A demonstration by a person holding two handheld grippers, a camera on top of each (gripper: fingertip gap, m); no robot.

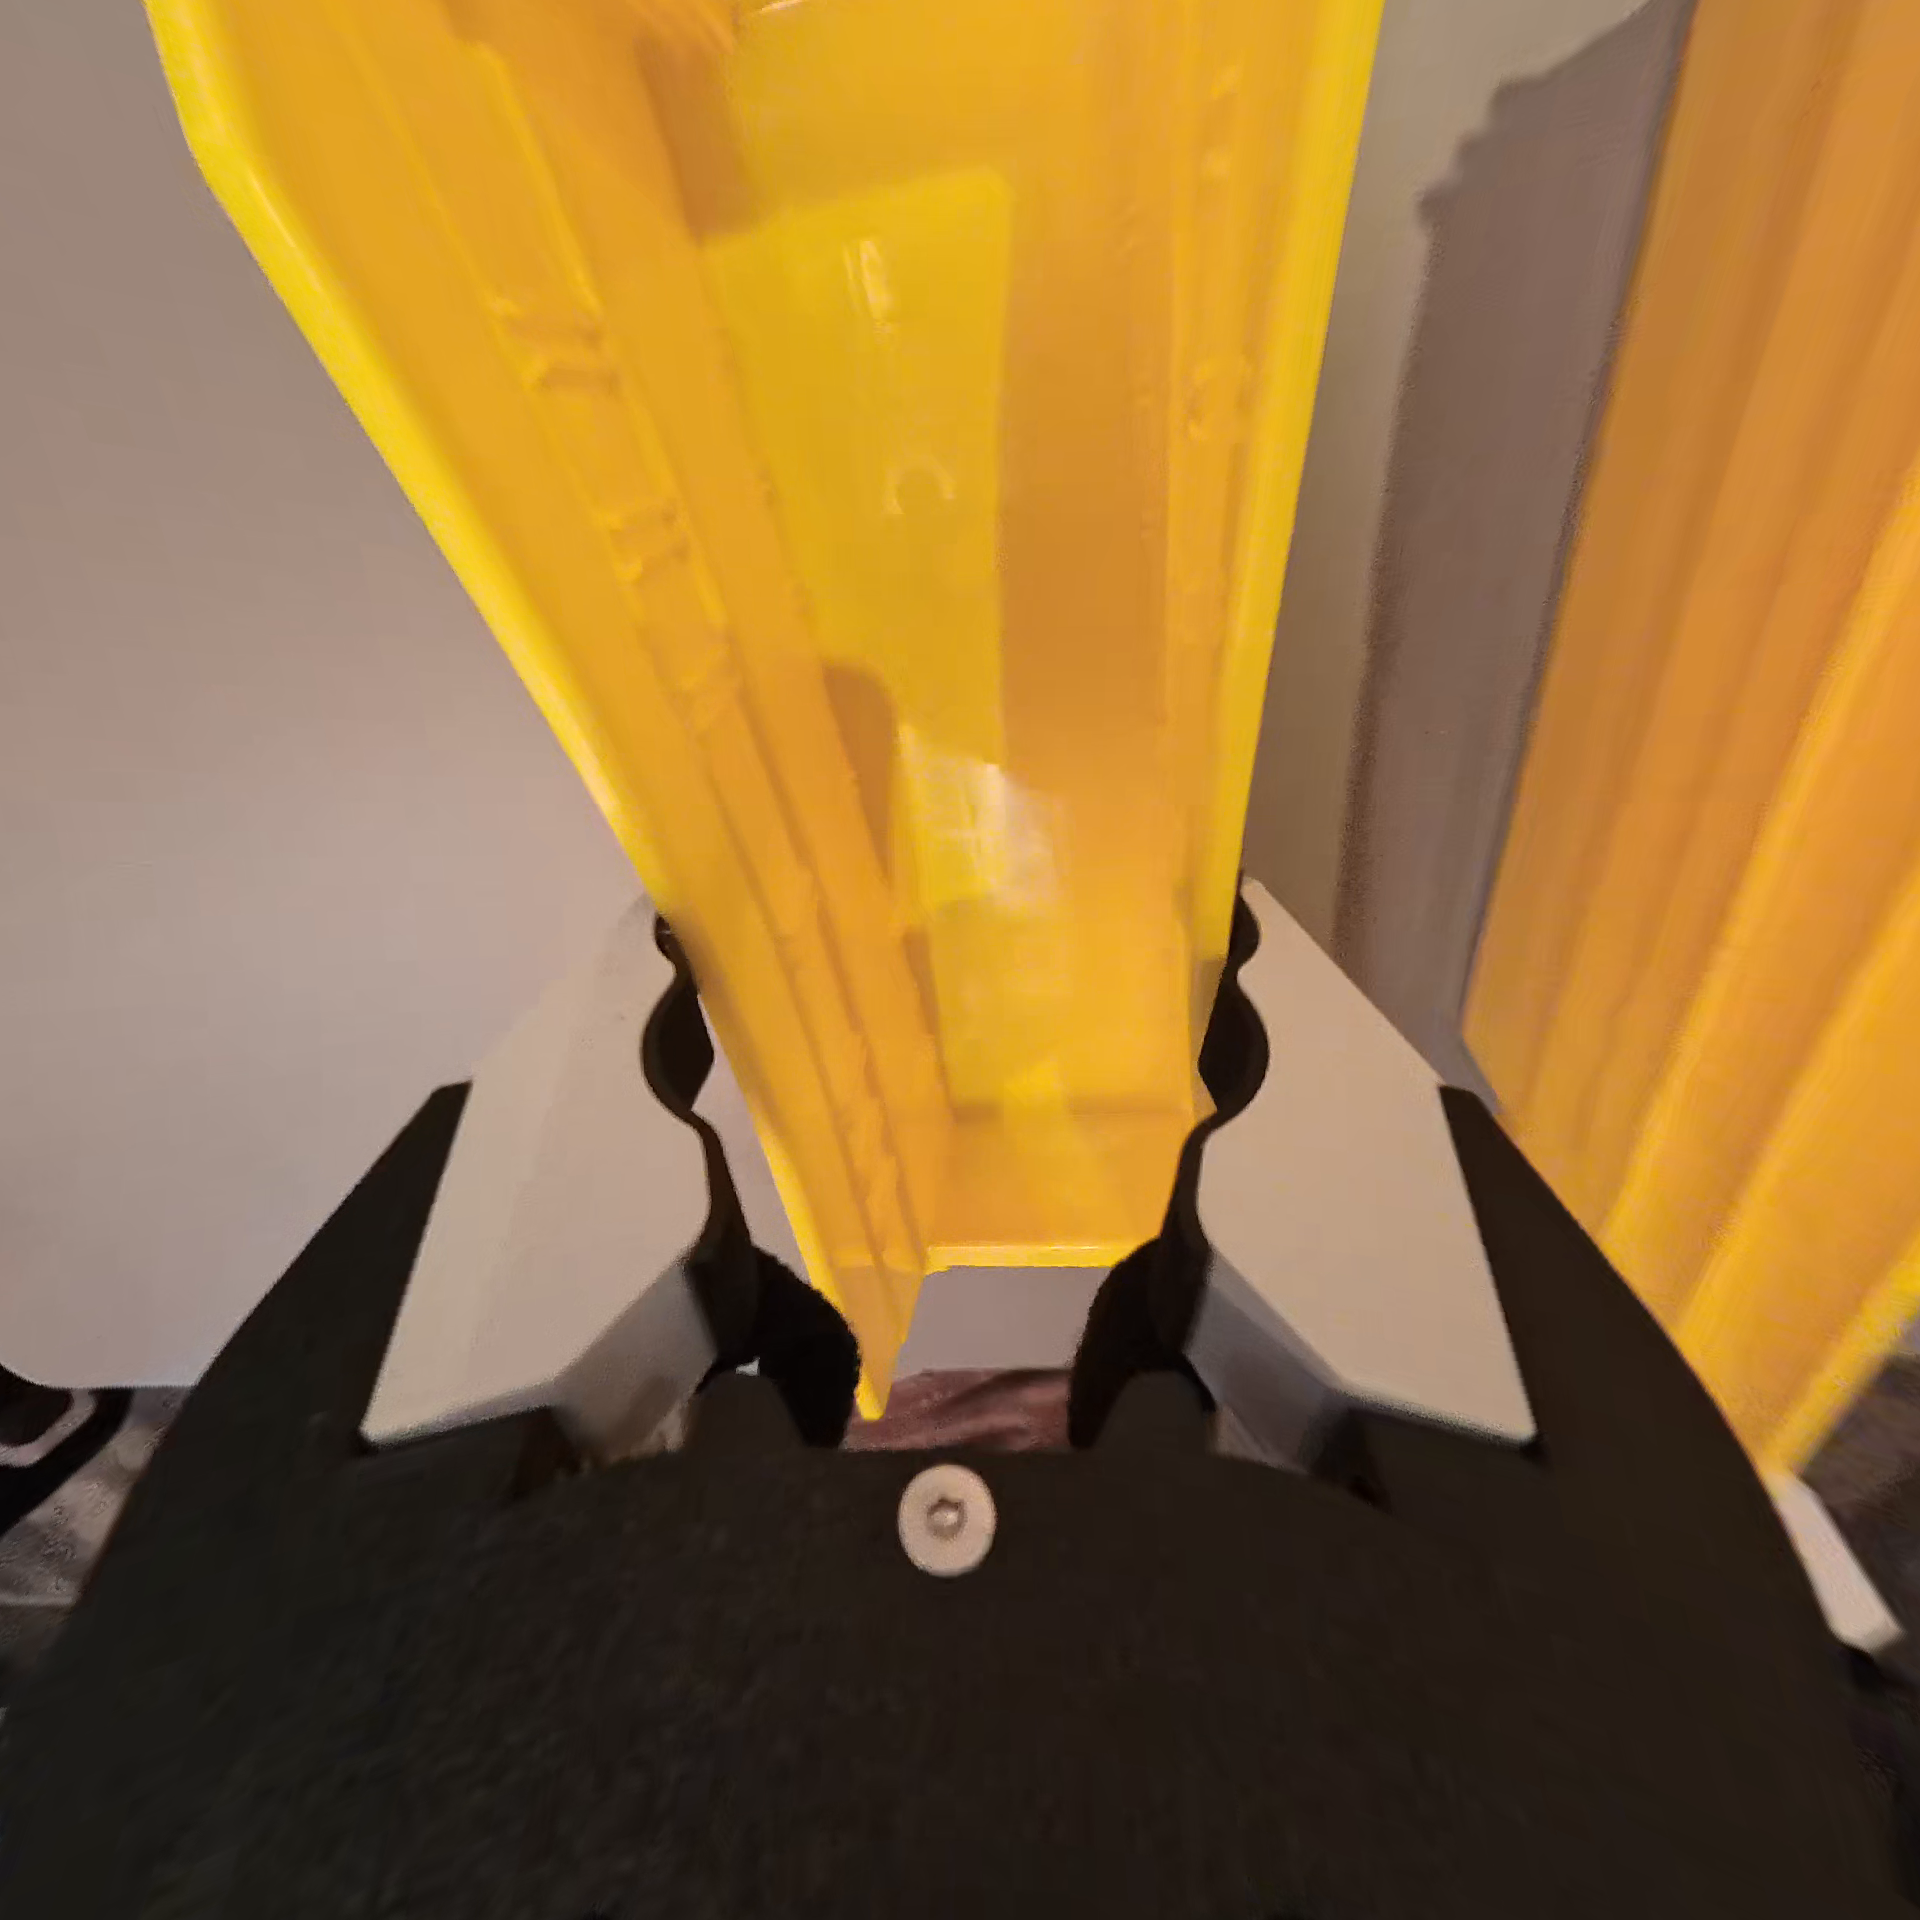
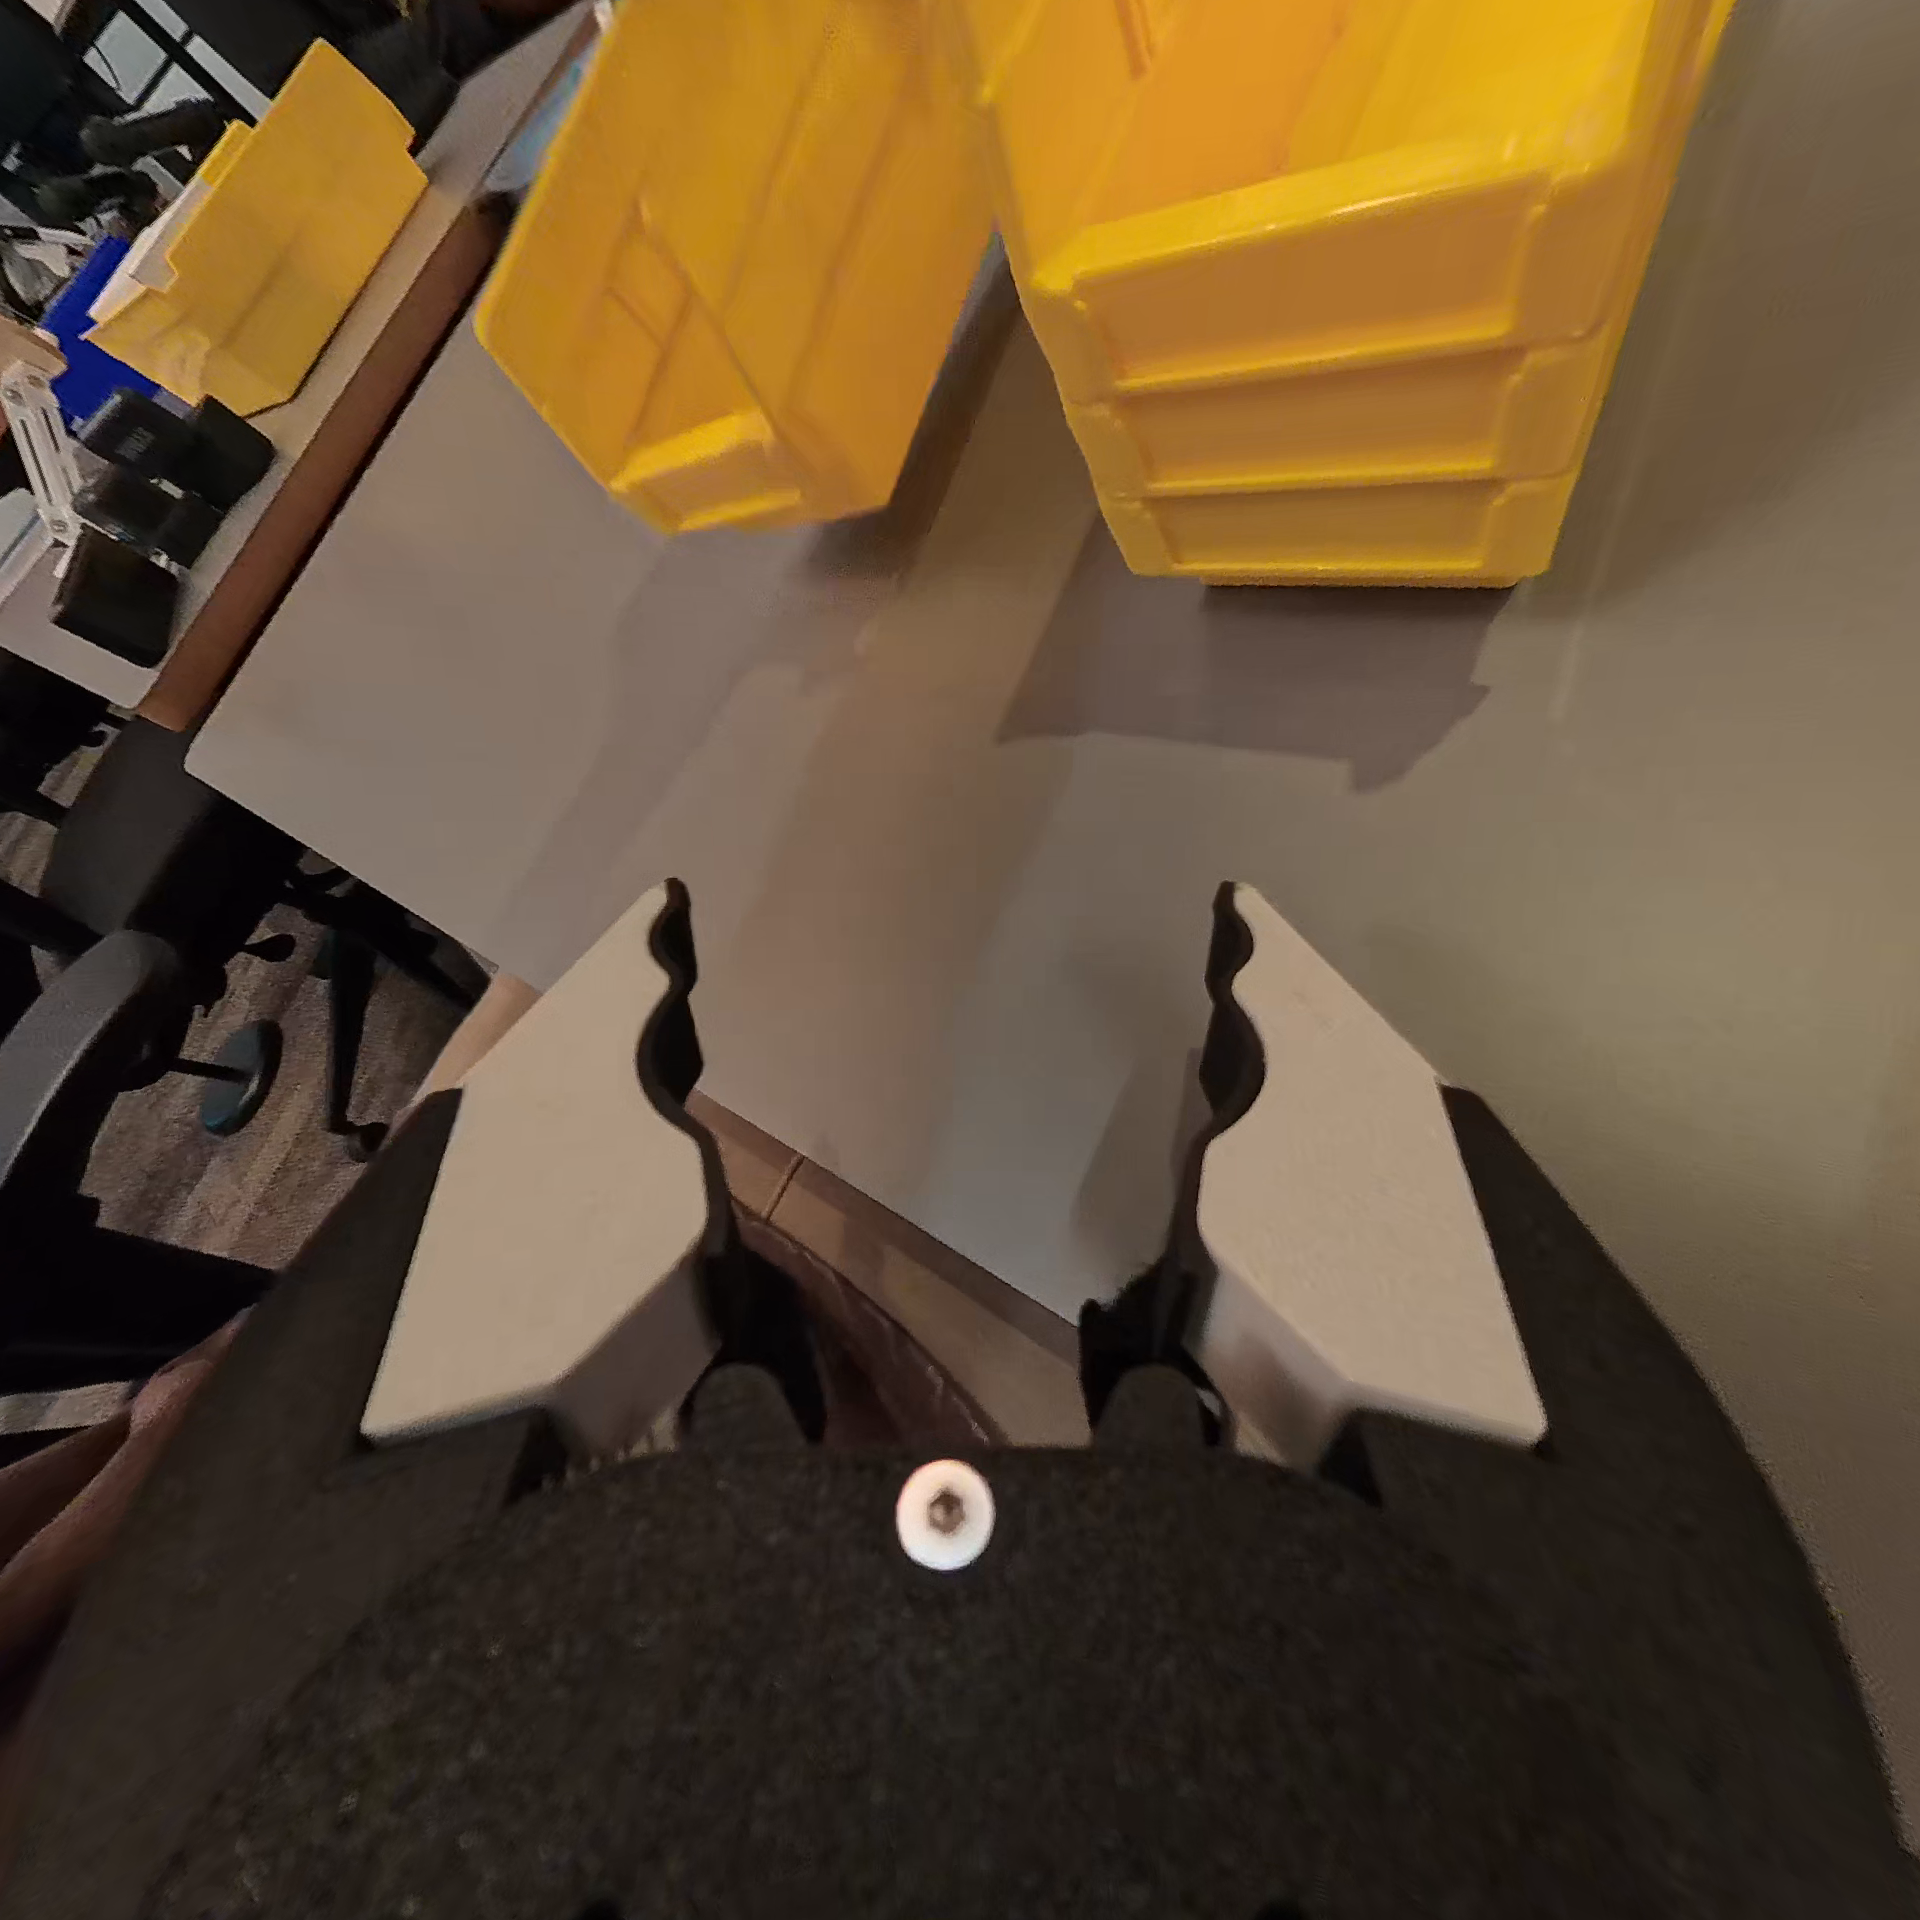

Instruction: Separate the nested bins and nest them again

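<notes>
My left gripper (image 1: 951,935) is shut on a yellow bin (image 1: 883,520). The bin's wall and rim fill the gap between the two fingers. In the right wrist view this bin (image 2: 727,270) hangs tilted above the grey table (image 2: 1039,779), apart from the stack. A stack of nested yellow bins (image 2: 1330,416) stands on the table to its right. The stack also shows at the right edge of the left wrist view (image 1: 1714,727). My right gripper (image 2: 951,935) is open and empty, above the table's near part, short of both.
Another yellow bin (image 2: 270,229) sits on a neighbouring table at the far left, with black boxes (image 2: 156,488) near it. Office chairs (image 2: 125,1039) stand on the floor left of the table. The table's front edge (image 2: 883,1226) runs under my right gripper.
</notes>
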